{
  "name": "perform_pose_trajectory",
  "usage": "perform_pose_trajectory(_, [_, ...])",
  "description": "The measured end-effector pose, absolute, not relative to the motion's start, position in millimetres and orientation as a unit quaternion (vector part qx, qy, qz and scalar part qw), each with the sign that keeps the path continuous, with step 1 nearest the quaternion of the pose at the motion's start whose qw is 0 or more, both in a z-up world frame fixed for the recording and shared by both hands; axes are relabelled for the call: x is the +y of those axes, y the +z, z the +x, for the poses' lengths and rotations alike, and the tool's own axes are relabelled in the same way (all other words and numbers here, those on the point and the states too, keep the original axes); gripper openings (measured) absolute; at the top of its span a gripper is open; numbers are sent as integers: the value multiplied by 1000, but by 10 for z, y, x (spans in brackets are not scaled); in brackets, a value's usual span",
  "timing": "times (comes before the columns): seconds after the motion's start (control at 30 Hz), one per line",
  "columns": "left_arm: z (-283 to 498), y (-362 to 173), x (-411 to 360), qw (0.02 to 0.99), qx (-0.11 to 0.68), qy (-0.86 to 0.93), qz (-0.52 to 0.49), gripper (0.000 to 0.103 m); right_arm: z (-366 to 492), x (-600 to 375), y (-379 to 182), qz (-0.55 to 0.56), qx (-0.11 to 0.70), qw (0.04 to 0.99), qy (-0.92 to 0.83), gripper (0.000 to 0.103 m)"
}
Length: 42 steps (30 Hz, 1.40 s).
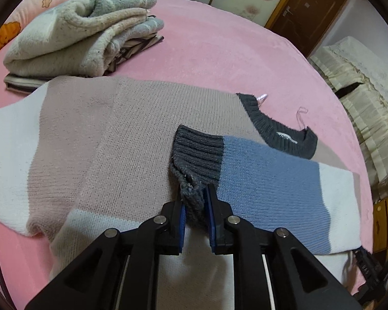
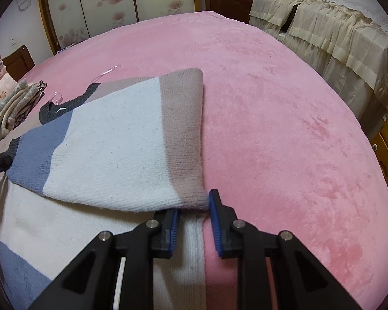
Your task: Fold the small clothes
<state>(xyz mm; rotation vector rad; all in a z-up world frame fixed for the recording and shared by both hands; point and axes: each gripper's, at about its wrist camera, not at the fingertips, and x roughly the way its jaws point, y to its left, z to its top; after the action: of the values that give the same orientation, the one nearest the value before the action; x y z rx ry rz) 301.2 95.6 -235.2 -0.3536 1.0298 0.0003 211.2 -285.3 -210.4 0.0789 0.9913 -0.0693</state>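
Left tool (image 1: 195, 193) is closed on the dark grey ribbed cuff (image 1: 198, 156) of the sweater's sleeve; we see the knit bunched between its blue pads (image 1: 209, 206). We note the sleeve (image 1: 271, 178), banded blue then white, lying folded across the body of the sweater (image 1: 132, 134), which is spread flat on the pink bed (image 1: 219, 51). The body shows beige, white and blue bands, and its dark grey collar (image 1: 279, 126) lies just beyond the sleeve, toward the far side of the bed.

Right tool (image 2: 194, 206) sits at the fold of that sleeve (image 2: 121, 149), at the right edge of the sweater (image 2: 51, 232). Its jaws stand apart, with the sleeve's lower corner and the white hem between them; we cannot tell whether its pads (image 2: 216, 222) press on any cloth. In this view the beige shoulder band of the sleeve runs along the sweater's edge, next to bare pink bed (image 2: 284, 118).

We record a stack of folded clothes (image 1: 75, 38) at the far left of the bed, just beside the sweater's far edge. A cream ruffled cover (image 2: 331, 33) drapes furniture beyond the bed's right side, and a brown door (image 1: 305, 10) stands behind.
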Motion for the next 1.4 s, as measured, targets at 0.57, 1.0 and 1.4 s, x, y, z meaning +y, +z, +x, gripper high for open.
perform_pose_trajectory(0.57, [2989, -1969, 1062, 850, 496, -50, -170, 48, 1883, -2882, -1333, -6, 459, 887, 54, 47])
perform_pose_trajectory(1.0, [3314, -2110, 1091, 847, 499, -31, -177, 48, 2853, -2925, -1202, 53, 461, 886, 18, 50])
perform_pose_trajectory(1.4, [3430, -2209, 1063, 844, 505, -35, -176, 48, 3478, -3094, -1763, 110, 530, 841, -2, 50])
